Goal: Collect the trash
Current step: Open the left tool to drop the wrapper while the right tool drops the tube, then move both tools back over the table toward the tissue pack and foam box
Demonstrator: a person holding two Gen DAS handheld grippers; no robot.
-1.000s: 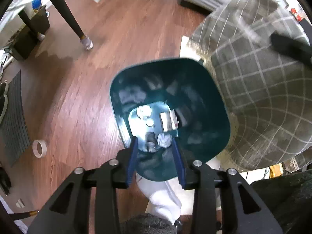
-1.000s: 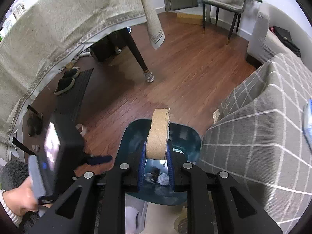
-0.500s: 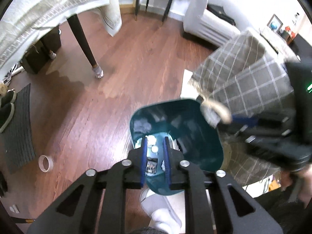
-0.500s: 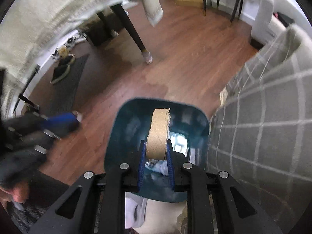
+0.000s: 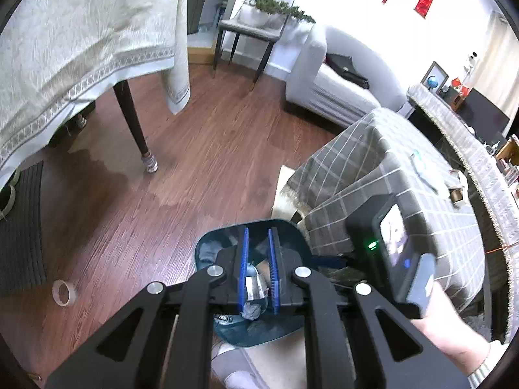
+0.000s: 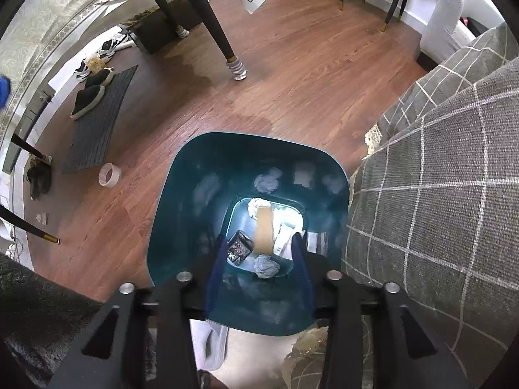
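Note:
A teal trash bin [image 6: 181, 210] stands on the wood floor, straight below my right gripper [image 6: 260, 236]. Its jaws are opening, and the brown cardboard roll [image 6: 263, 227] hangs loose between them, touching neither pad, low inside the bin. On the bin's bottom lie crumpled paper balls [image 6: 266, 267], a black packet [image 6: 240, 249] and white scraps. My left gripper [image 5: 258, 253] is shut with nothing held, higher up over the near side of the bin [image 5: 207, 246]. Through its narrow gap I see only the bin's contents.
A checked grey cloth covers furniture [image 6: 438, 194] right beside the bin. A tape roll [image 6: 109, 175] lies on the floor to the left, near a dark mat [image 6: 97, 113] with slippers. A cloth-draped table's leg [image 6: 227, 48] stands farther off. A hand [image 5: 454, 334] holds the right tool.
The right gripper came down over the bin and let go of the cardboard roll, which has dropped inside. The left gripper shut empty, rose and tilted up away from the bin.

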